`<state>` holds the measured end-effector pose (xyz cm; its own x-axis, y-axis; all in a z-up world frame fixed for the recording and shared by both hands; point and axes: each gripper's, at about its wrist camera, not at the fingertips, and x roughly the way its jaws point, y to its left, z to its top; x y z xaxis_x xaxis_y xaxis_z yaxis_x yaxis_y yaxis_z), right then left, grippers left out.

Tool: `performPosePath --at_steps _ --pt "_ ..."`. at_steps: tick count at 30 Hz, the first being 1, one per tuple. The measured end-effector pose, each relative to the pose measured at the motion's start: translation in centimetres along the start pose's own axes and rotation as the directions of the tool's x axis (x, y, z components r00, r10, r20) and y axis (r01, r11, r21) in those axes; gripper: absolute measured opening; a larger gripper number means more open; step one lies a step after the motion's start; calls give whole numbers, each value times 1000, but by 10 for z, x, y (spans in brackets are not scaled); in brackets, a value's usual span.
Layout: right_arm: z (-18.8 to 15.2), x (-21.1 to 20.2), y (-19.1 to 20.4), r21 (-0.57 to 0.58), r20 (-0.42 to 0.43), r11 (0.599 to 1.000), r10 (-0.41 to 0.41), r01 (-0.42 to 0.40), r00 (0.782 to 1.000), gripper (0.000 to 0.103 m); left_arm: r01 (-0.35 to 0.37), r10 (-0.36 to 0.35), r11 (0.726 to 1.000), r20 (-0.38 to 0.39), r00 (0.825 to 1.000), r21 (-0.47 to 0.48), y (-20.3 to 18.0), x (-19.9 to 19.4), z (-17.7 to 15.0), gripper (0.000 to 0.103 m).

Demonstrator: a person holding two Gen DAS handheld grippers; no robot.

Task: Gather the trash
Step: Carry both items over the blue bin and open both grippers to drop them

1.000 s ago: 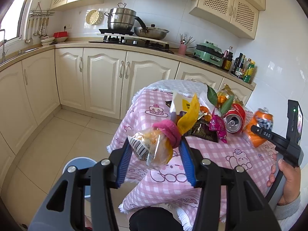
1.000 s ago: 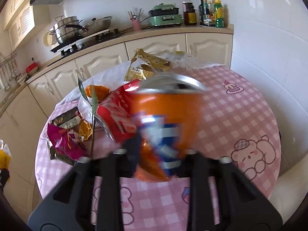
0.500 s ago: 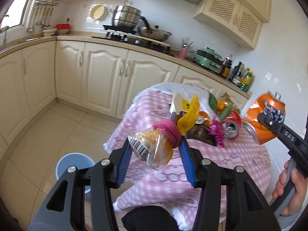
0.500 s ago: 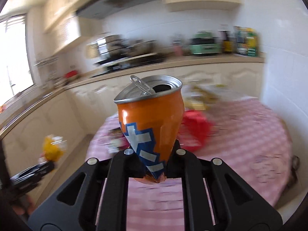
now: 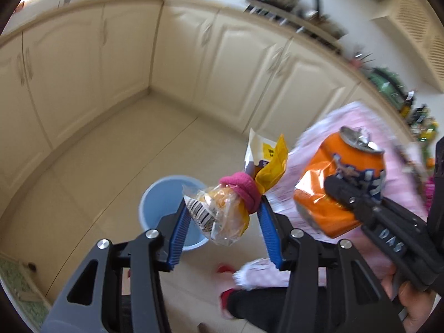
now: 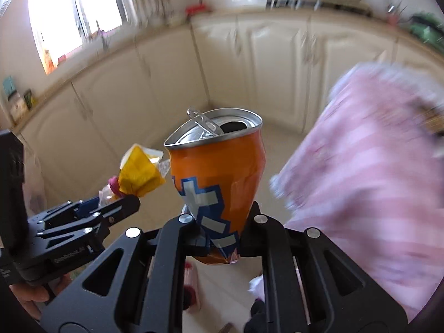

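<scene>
My left gripper (image 5: 222, 216) is shut on a clear snack bag (image 5: 219, 216) with a barcode, a pink band and a yellow-white wrapper top, held in the air above and beside a light blue bin (image 5: 163, 202) on the floor. My right gripper (image 6: 220, 222) is shut on a dented orange soda can (image 6: 219, 177), held upright off the table. The can (image 5: 335, 186) and right gripper also show to the right in the left wrist view. The left gripper with the snack bag (image 6: 138, 174) shows at the left of the right wrist view.
A table with a pink checked cloth (image 6: 369, 188) stands on the right. Cream kitchen cabinets (image 5: 222, 63) line the walls around a beige tiled floor (image 5: 97, 172). The person's dark leg and red slipper (image 5: 227, 297) are below the grippers.
Both grippers have swung left and down away from the table with their loads. The blue bin now sits just under the left gripper's bag, and the can has come close beside it.
</scene>
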<state>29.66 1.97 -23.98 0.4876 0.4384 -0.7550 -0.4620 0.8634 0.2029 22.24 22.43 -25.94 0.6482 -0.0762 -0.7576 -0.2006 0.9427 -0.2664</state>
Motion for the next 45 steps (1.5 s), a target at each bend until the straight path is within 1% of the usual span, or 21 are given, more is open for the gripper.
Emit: performPosePath --at_steps 2,3,4,6,9,12,14,17,19,20,21,22,26,29,31,34,36,38,39,41,45 --pt "-4 53 -3 25 -98 999 27 -24 995 12 -15 14 1000 -70 997 -10 17 35 2 48" --pt "-6 70 -4 39 -132 999 35 -30 991 12 -18 16 1000 -114 993 -22 27 59 2 48" --pt "-9 98 -9 71 -184 997 55 -43 981 12 -24 20 999 -149 989 -27 34 77 2 48" --pt "-16 150 -17 119 -273 992 81 -49 959 12 -30 24 999 -226 974 -24 45 118 2 48" --pt "-31 206 -23 164 -364 986 94 -35 927 12 -37 25 999 -323 946 -31 57 177 0 48" --pt "-38 256 -34 216 -433 976 105 -9 895 12 -55 42 998 -389 920 -22 67 227 1 48" --pt "-37 283 -43 241 -467 971 105 12 878 12 -59 41 998 -415 909 -32 74 250 1 49" --pt "-35 311 -50 268 -497 963 109 33 861 12 -33 -18 994 -458 889 -104 90 283 -1 51" --pt "-36 325 -51 269 -507 962 104 43 856 12 -44 -34 989 -503 864 -142 98 301 -6 51" --pt "-38 334 -51 267 -517 962 98 51 850 12 -59 -24 988 -519 854 -142 99 306 -7 51" --pt "-40 342 -52 270 -531 961 97 60 842 12 -74 -9 988 -525 851 -137 102 310 -9 51" --pt "-50 343 -50 281 -541 958 106 61 835 12 -81 -1 988 -528 849 -132 104 310 -11 52" --pt "-60 365 -55 302 -573 951 121 71 810 12 -109 24 986 -542 840 -125 111 314 -11 60" --pt "-60 373 -54 295 -580 953 120 71 806 12 -130 25 980 -560 828 -148 121 317 -15 65" --pt "-64 376 -49 268 -586 961 105 71 804 12 -146 25 975 -566 824 -170 131 318 -19 66" --pt "-73 379 -50 251 -608 966 107 63 786 12 -169 33 968 -570 821 -188 138 316 -19 68" --pt "-78 386 -46 242 -622 968 104 64 776 12 -187 54 967 -573 818 -175 139 317 -18 70" --pt "-83 393 -41 237 -638 970 108 61 762 12 -216 88 965 -589 803 -151 142 319 -20 71" --pt "-85 399 -37 237 -635 970 111 56 765 12 -232 102 962 -604 790 -142 143 321 -22 71" --pt "-89 405 -34 237 -652 970 113 59 750 13 -246 104 958 -622 776 -147 147 323 -25 71" --pt "-92 413 -34 238 -659 969 114 62 743 13 -262 116 955 -636 763 -139 148 326 -27 71"
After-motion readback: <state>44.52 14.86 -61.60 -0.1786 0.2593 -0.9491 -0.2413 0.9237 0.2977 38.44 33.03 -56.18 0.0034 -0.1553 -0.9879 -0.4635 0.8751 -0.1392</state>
